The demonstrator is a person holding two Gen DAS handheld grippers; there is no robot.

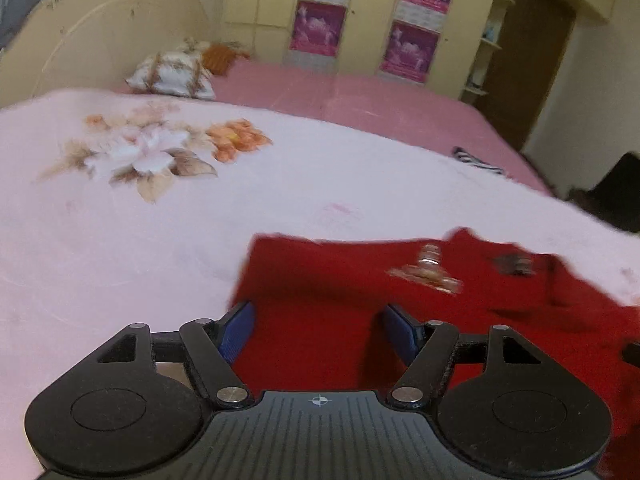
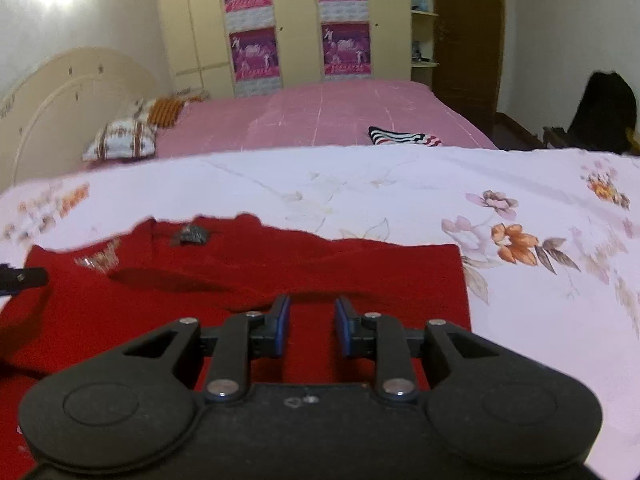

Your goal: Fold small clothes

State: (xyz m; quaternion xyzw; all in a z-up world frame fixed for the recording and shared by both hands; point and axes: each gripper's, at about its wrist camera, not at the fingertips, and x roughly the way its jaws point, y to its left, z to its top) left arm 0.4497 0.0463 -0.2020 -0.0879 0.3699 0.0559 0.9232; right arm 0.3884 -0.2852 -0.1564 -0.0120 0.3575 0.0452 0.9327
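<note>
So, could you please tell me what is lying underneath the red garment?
The red garment lies flat on a pale pink floral blanket, which shows on every side of it. Whatever sits directly beneath the cloth is covered, so I cannot say whether anything else is there.

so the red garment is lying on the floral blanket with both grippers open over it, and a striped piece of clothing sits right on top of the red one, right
Not quite. The striped clothing is not on the red garment; it lies apart, farther back on the pink sheet, as the right wrist view shows. The rest holds: the red garment lies on the floral blanket, with the left gripper and right gripper open over it.
</note>
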